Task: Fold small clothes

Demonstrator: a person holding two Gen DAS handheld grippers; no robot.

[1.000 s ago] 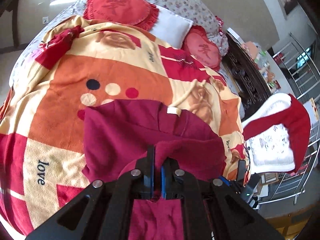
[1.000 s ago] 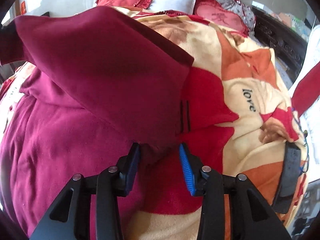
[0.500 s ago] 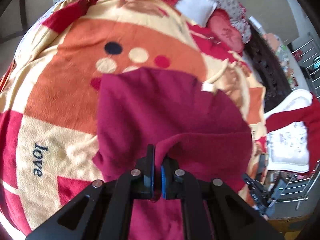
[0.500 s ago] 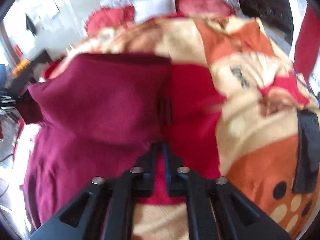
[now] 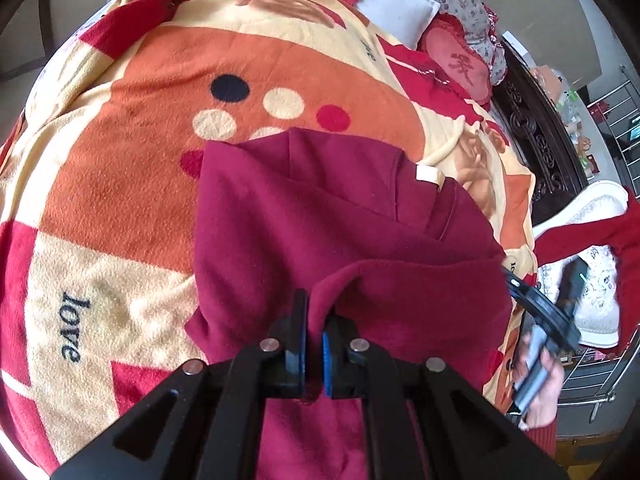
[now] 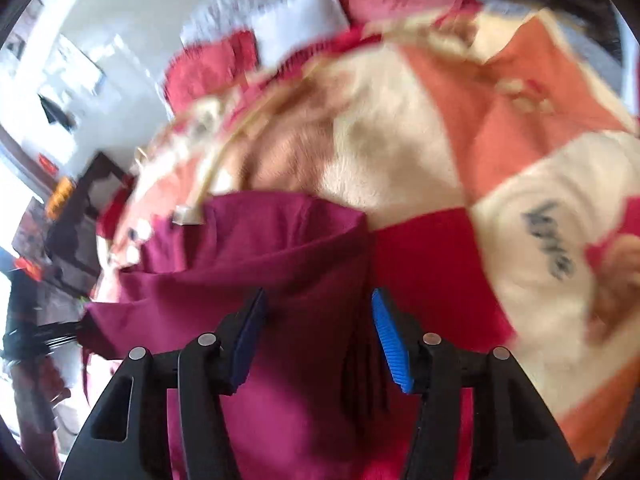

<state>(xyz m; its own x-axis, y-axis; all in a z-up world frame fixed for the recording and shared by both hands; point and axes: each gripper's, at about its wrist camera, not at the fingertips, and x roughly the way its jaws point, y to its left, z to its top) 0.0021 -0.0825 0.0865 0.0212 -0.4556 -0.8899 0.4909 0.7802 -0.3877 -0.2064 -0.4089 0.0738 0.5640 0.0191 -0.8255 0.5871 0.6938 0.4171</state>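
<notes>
A: We start with the left wrist view. Our left gripper point(image 5: 313, 330) is clamped on a raised fold of the maroon garment point(image 5: 320, 220), the cloth pinched tight between the blue pads.

B: And the garment itself lies on the blanket point(image 5: 120, 160), spread away from us, with a white tag point(image 5: 427, 173) at its far right edge.

A: We see dots printed on the blanket just beyond the garment's far edge, and the word "love" to the near left. Far off, a white pillow point(image 5: 394, 8) sits between two red cushions; the right one point(image 5: 460, 66) is the clearer.

B: At the right edge our other hand point(image 5: 538, 384) shows, blurred, around a dark handle. Beyond it a white and red cloth point(image 5: 596, 264) hangs by a metal rail point(image 5: 612, 112).

A: Now the right wrist view, which is smeared by motion. Our right gripper point(image 6: 318, 334) has its jaws apart and opening; the pads touch nothing.

B: The garment point(image 6: 260, 264) lies below and between the fingers, folded over, its right edge running just inside the right finger. The tag point(image 6: 186, 216) sits at its far left corner.

A: The blanket point(image 6: 520, 160) fills the right side, "love" readable though blurred. The pillow point(image 6: 300, 20) lies far off.

B: What stands at the left edge we cannot tell.
</notes>
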